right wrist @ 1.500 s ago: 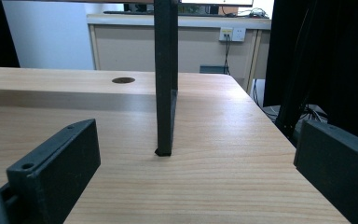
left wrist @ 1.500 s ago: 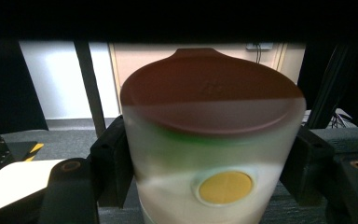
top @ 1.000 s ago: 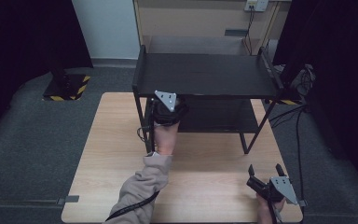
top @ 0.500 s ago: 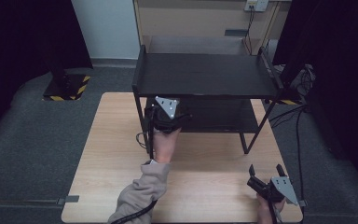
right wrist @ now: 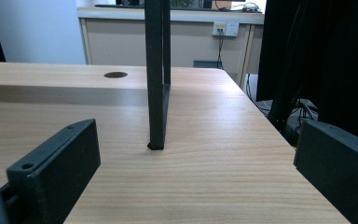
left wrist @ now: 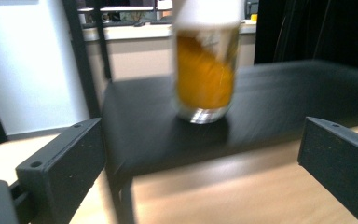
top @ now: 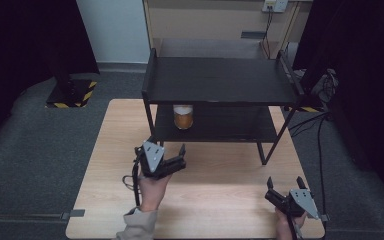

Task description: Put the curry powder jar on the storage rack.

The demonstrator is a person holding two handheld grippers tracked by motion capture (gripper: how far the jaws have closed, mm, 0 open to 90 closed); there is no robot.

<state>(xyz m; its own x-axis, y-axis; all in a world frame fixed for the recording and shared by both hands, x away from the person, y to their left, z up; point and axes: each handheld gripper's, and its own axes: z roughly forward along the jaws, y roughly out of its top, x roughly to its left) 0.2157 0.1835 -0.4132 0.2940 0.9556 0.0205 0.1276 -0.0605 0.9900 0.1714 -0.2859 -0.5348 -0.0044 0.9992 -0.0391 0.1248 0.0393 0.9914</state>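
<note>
Standing on lower shelf (top: 230,131), jar (top: 183,116) beyond spread left gripper (top: 166,159) fingers (left wrist: 60,165).

We are in a lab or test room: black curtains (top: 25,40) hang at both sides, grey carpet (top: 40,150) surrounds a wooden worktop (top: 220,200), and a hazard-striped stand base (top: 72,95) sits by wall sockets (top: 275,5).

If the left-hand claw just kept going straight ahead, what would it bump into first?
Probably the glass of orange drink on the rack's lower shelf; the open left gripper points at it, though blur leaves depth unclear.
</note>
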